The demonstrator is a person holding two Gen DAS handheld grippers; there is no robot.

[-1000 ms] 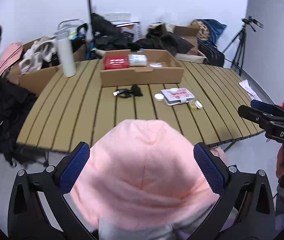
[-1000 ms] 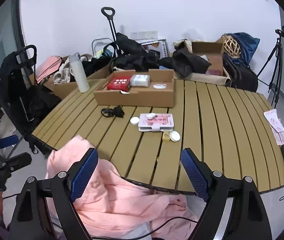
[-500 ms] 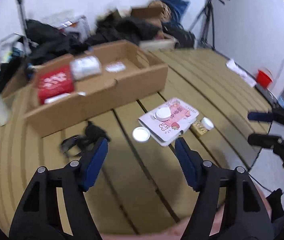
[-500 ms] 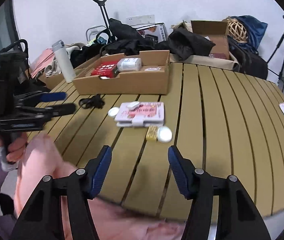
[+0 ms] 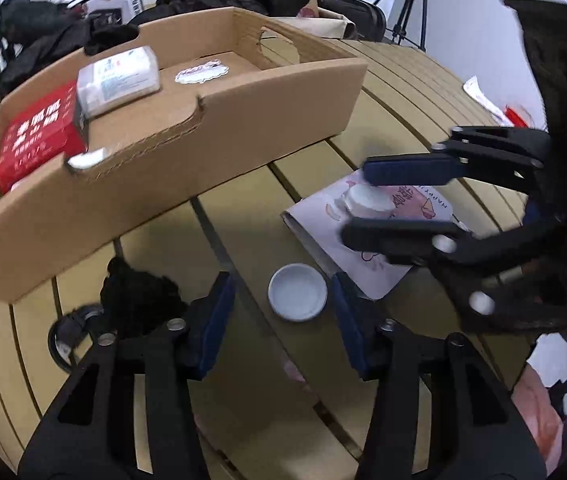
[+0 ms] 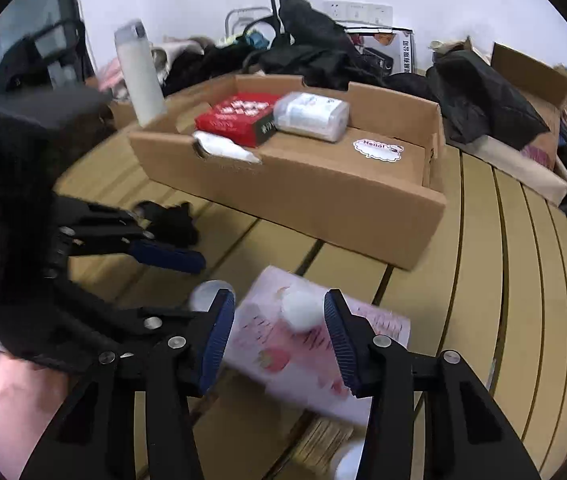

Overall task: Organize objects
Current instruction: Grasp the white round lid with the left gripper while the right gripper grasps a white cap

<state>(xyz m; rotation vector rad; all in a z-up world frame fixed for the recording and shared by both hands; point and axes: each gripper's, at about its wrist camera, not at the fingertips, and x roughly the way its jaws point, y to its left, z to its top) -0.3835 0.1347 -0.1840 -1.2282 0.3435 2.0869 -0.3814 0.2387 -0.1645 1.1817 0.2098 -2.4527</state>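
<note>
My left gripper (image 5: 281, 308) is open, its jaws on either side of a small white round lid (image 5: 297, 298) lying on the slatted table. My right gripper (image 6: 279, 320) is open around a white round jar (image 6: 301, 308) that sits on a pink-and-white packet (image 6: 307, 344). In the left wrist view the right gripper (image 5: 357, 196) straddles that jar (image 5: 367, 200) on the packet (image 5: 375, 240). The cardboard tray (image 6: 323, 192) holds a red box (image 6: 237, 118), a clear tissue pack (image 6: 311, 116) and a "Hello" sticker (image 6: 377, 148).
A black cable bundle (image 5: 135, 296) lies left of the lid. A yellow packet (image 6: 323, 436) lies near the table's front edge. A white bottle (image 6: 139, 76) stands behind the tray. Bags and boxes crowd the back wall. Pink cloth (image 6: 7, 412) is at lower left.
Both grippers moved forward and down over the table. The left now brackets the white lid, and the right now brackets the jar on the packet. The pink cloth dropped out of the centre.
</note>
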